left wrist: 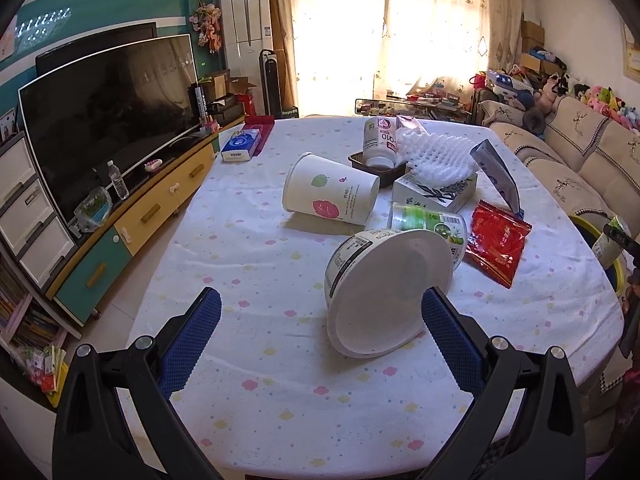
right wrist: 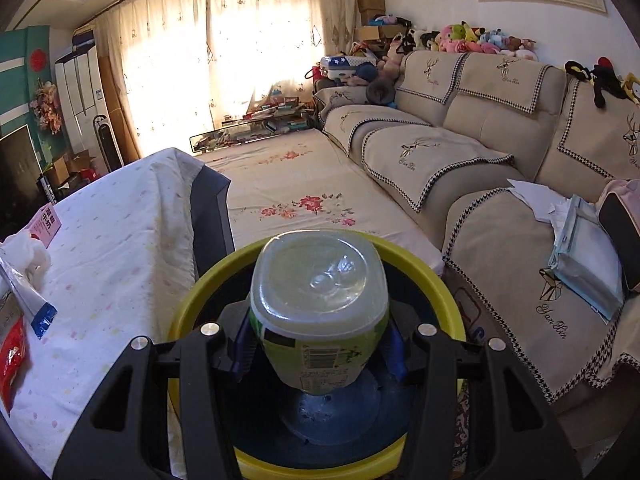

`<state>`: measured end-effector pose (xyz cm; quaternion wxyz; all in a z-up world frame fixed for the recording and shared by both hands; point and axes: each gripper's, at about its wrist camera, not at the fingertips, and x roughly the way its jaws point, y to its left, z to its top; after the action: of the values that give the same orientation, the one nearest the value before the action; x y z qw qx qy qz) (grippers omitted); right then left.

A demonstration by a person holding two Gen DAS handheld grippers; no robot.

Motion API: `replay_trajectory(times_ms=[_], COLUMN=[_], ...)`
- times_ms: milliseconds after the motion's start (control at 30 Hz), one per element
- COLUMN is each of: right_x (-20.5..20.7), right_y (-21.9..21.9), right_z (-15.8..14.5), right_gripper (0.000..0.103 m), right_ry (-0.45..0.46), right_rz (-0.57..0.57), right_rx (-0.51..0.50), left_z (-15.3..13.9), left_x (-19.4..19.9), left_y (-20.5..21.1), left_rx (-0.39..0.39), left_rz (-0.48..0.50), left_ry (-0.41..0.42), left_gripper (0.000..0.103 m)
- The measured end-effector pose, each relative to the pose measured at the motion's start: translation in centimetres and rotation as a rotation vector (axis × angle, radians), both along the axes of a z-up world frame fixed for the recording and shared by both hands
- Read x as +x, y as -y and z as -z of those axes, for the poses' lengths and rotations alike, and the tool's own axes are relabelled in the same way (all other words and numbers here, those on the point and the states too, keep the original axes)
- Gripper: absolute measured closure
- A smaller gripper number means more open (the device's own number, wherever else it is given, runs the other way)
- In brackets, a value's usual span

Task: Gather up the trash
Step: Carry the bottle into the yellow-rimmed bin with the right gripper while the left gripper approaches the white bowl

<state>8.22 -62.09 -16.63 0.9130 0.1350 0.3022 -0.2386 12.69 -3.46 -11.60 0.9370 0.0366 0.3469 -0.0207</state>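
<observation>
Right gripper [right wrist: 320, 354] is clamped on a clear plastic bottle with a green label [right wrist: 320, 312], held over the yellow-rimmed bin [right wrist: 420, 258] beside the table and not yet dropped; the bin's dark bottom looks bare, so the job is barely started. Left gripper [left wrist: 320, 344] has its blue textured pads spread apart around a tipped white instant-noodle bowl [left wrist: 384, 292], not gripping. Left on the spotted tablecloth [left wrist: 248, 264]: paper cup [left wrist: 330, 196], glossy red foil packet [left wrist: 498, 244], foam fruit net [left wrist: 434, 154], small carton [left wrist: 434, 192]
</observation>
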Motion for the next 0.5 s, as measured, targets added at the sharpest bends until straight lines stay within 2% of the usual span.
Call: replay_trajectory(times_ms=[200,300,400,500], right_x=[0.0,-0.5,-1.1,-2.0], right_y=[-0.1,-0.5,-0.7,-1.0], right_z=[-0.1,-0.8,-1.1,-1.5], right_gripper=[0.051,0.045,0.045,0.045], right_ry=[0.015,0.027,0.036,0.054], right_rz=[-0.01,-0.007,-0.009,-0.011], right_rx=[-0.052,-0.063,-0.061,-0.048], left_z=[1.0,1.3,1.7,2.1], left_x=[1.7,2.3,2.9,3.5], left_y=[1.0,1.4,1.5,1.2], left_rx=[0.019,0.039,0.046,0.03], left_rz=[0.025,0.032,0.029,0.014], left_ry=[-0.023,-0.024,-0.035,-0.052], left_gripper=[0.004,0.005,0.019,0.044])
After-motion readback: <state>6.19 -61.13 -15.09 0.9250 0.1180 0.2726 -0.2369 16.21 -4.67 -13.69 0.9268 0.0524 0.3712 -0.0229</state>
